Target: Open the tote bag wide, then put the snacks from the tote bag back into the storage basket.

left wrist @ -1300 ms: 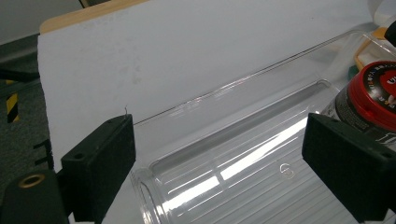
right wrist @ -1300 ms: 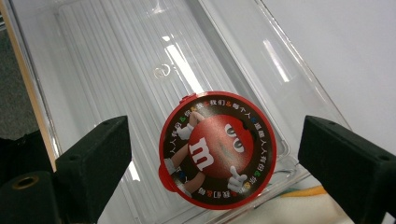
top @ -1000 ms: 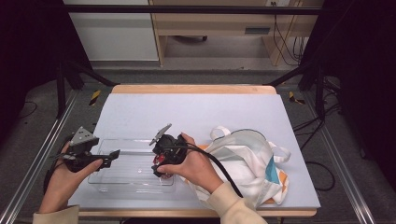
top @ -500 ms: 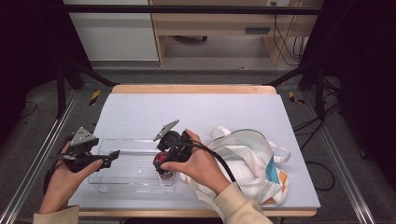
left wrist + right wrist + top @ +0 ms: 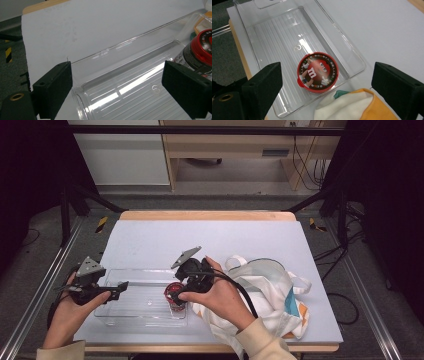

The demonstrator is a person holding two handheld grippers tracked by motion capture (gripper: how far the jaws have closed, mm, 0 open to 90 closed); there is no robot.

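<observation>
A jar with a red M&M's lid [image 5: 317,72] stands upright in the right end of a clear plastic tray [image 5: 352,53]. My right gripper [image 5: 327,87] hangs open just above it, one jaw on each side, touching nothing. In the high view the jar [image 5: 174,293] sits under the right gripper [image 5: 186,287], which a hand holds tilted down. My left gripper [image 5: 117,290] is open at the left end of the tray [image 5: 140,270]. The left gripper [image 5: 120,90] spans the tray wall [image 5: 130,42], and the jar [image 5: 200,52] stands beyond its right jaw.
A white cloth bag [image 5: 265,290] with orange and teal patches lies crumpled right of the tray, touching its near right corner [image 5: 352,107]. The white table cover [image 5: 225,240] stretches behind the tray. Metal frame rails run along both sides of the table.
My right gripper has lifted up and slightly right, and the jar's red lid now shows free below it in the tray. The left gripper has stayed put.
</observation>
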